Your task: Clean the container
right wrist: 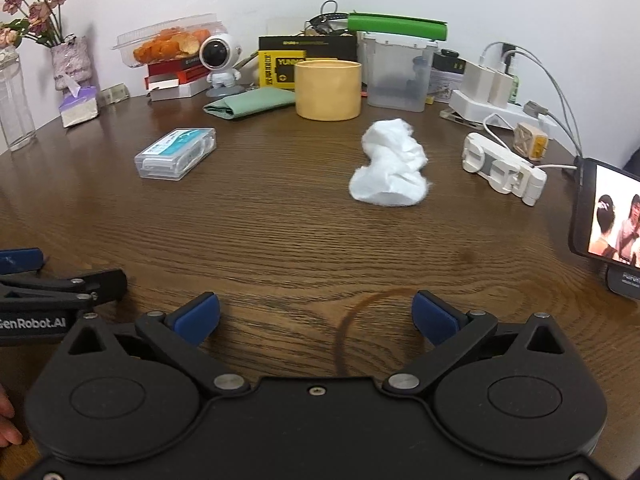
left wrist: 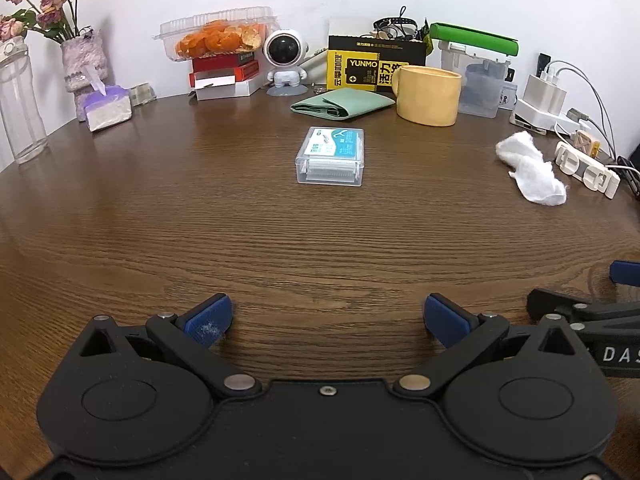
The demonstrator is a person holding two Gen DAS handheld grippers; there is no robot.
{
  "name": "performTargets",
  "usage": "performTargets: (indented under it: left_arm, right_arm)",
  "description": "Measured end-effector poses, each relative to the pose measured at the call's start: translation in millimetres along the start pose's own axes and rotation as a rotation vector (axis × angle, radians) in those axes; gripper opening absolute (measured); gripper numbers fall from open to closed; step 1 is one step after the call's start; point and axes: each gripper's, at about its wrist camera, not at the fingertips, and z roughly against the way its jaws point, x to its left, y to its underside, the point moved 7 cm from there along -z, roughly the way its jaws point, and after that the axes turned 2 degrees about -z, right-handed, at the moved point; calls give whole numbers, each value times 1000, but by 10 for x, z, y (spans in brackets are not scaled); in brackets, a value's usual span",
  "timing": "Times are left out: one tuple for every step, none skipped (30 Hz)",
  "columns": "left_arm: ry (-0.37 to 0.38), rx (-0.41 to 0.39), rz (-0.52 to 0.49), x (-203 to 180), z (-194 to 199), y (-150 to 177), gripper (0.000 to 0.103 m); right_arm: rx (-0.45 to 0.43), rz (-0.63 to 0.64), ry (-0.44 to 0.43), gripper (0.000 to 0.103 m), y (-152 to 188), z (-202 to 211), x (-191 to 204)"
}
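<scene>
On the desk (left wrist: 280, 240), container (left wrist: 331, 156) and wipe (right wrist: 390, 164) lie untouched; both tongs (left wrist: 328, 320) (right wrist: 316, 316) gape empty, cleaning unstarted.

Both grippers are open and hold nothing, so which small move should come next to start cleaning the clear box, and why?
Probably the right gripper should move forward to the white cloth and close on it. Both it and the left gripper are open and empty, low over the table. The cloth lies ahead of the right one. The clear box lies closed, straight ahead of the left gripper, which could hold it afterwards.
</scene>
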Motion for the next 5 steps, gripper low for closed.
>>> performTargets:
  left_arm:
    - [0, 0, 1, 2, -1, -1, 103]
    - [-1, 0, 2, 5, -2, -1, 103]
    - [-1, 0, 2, 6, -3, -2, 103]
    - [0, 0, 2, 6, -4, -3, 103]
    - [0, 0, 2, 6, -5, -4, 103]
  right_arm:
    - [0, 1, -2, 103, -2, -4, 6]
    - [0, 2, -4, 103, -5, -7, 12]
    - [1, 3, -6, 103, -7, -11, 18]
    - [1, 4, -7, 103, -8, -13, 20]
    - [1, 5, -8, 103, -10, -14, 22]
